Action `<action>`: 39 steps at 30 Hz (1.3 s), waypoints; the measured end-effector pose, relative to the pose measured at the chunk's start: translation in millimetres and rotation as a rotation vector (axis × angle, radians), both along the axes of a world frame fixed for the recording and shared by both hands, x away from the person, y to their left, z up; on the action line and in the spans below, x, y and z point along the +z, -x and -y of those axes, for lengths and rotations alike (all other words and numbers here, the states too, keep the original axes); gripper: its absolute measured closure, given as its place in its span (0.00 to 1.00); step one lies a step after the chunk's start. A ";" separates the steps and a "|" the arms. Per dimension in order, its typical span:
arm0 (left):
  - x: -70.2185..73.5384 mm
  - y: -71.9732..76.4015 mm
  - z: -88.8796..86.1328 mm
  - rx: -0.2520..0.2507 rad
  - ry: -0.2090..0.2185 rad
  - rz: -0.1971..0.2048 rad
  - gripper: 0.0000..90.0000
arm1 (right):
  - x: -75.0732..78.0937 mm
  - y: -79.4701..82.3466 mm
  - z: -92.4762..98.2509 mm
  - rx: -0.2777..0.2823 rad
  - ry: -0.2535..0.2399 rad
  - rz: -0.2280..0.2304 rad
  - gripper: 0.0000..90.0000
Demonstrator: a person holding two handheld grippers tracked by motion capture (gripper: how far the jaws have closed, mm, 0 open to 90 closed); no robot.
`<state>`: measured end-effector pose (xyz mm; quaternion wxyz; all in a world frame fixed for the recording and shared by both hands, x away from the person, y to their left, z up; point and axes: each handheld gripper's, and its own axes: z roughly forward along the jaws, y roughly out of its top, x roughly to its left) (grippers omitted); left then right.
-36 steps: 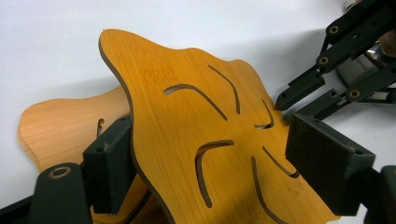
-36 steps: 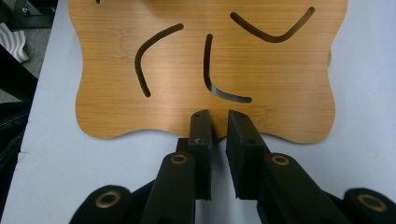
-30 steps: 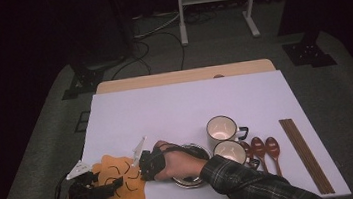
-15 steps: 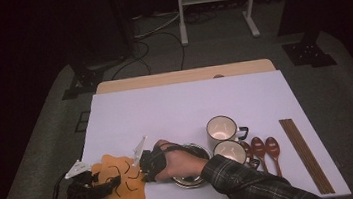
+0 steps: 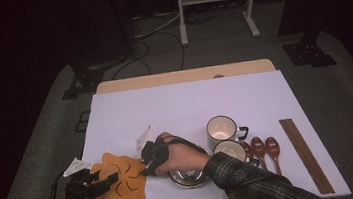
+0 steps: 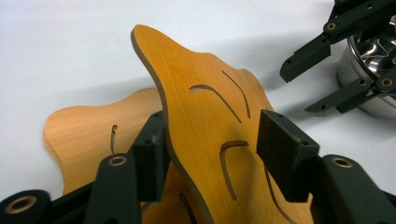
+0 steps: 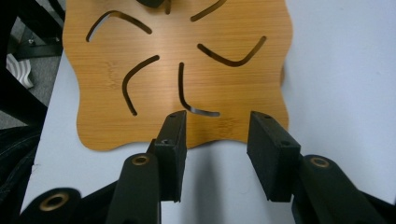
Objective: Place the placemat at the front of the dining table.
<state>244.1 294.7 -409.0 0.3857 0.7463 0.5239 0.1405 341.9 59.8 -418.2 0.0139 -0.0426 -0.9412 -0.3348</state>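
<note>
Two wavy-edged wooden trivets with curved slots lie stacked at the table's front left [image 5: 125,178]. The upper trivet [image 6: 205,112] is tilted up off the lower trivet [image 6: 79,135]. My left gripper [image 6: 212,149] has the upper one's edge between its jaws, which have just been closing; the right pad stands off the wood. My right gripper [image 5: 145,171] faces the same trivet [image 7: 177,46] from the other side. Its jaws have just been opening, and its pads [image 7: 273,149] stand apart over the near edge, gripping nothing [image 7: 217,135].
A steel bowl [image 5: 189,174] sits under the right hand. To its right are two white mugs [image 5: 220,128], three dark wooden spoons [image 5: 259,146] and chopsticks [image 5: 306,157]. The white table cover [image 5: 190,103] stretches away behind.
</note>
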 end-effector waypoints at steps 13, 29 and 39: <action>7.0 -0.4 1.0 0.012 0.004 0.001 0.62 | 5.2 -6.7 6.3 -0.027 -0.028 0.008 0.55; 14.1 -0.8 3.5 0.006 0.027 0.009 0.69 | 18.6 -12.5 16.9 -0.057 -0.036 0.013 0.53; 18.5 -2.8 6.8 -0.003 0.045 0.011 0.71 | 24.8 -18.4 29.0 -0.084 -0.041 0.026 0.52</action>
